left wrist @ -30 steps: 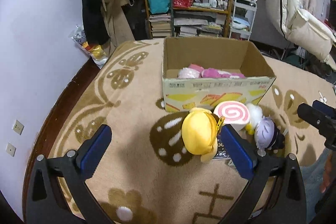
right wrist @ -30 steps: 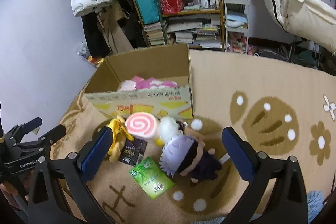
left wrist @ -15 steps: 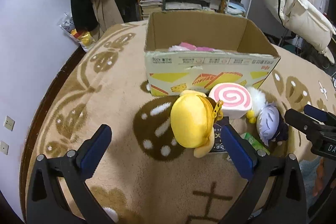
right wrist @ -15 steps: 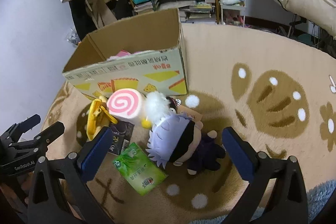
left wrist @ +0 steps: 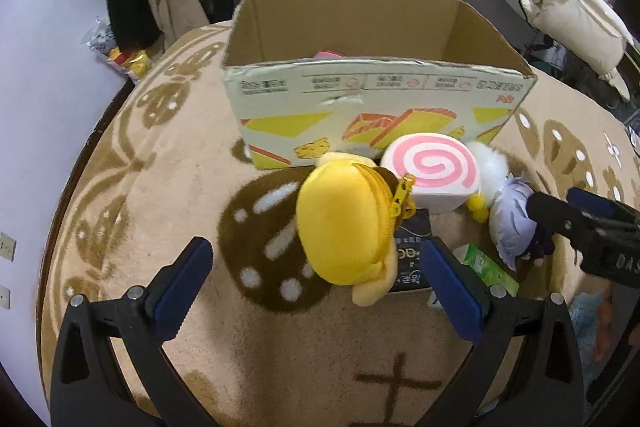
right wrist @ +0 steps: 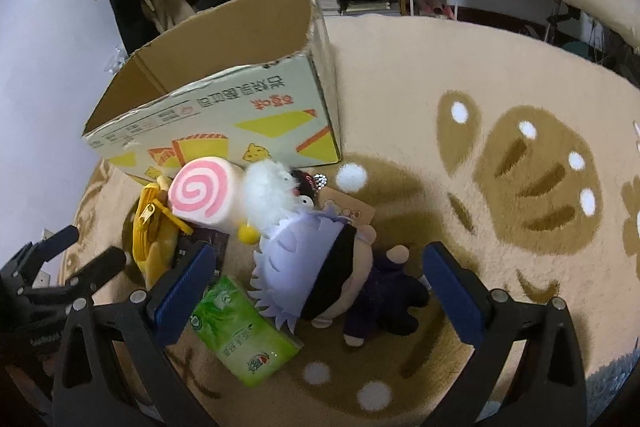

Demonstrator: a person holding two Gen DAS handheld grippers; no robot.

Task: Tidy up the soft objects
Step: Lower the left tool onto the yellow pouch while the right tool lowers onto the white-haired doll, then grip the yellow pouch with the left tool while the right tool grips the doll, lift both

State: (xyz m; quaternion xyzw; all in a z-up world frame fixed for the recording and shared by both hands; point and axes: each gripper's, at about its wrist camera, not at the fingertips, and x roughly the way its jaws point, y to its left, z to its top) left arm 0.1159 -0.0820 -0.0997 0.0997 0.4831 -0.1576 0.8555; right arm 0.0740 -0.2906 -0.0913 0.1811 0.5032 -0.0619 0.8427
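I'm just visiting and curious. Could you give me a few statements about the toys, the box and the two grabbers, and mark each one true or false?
1. The left gripper is open, with nothing held. True.
2. The right gripper is clamped on the white-haired doll. False: its jaws are open, either side of the doll.
3. The pink swirl plush lies inside the cardboard box. False: it lies on the rug, in front of the box.
4. The yellow plush pouch has a zipper. True.
5. A green tissue pack lies beside the doll. True.
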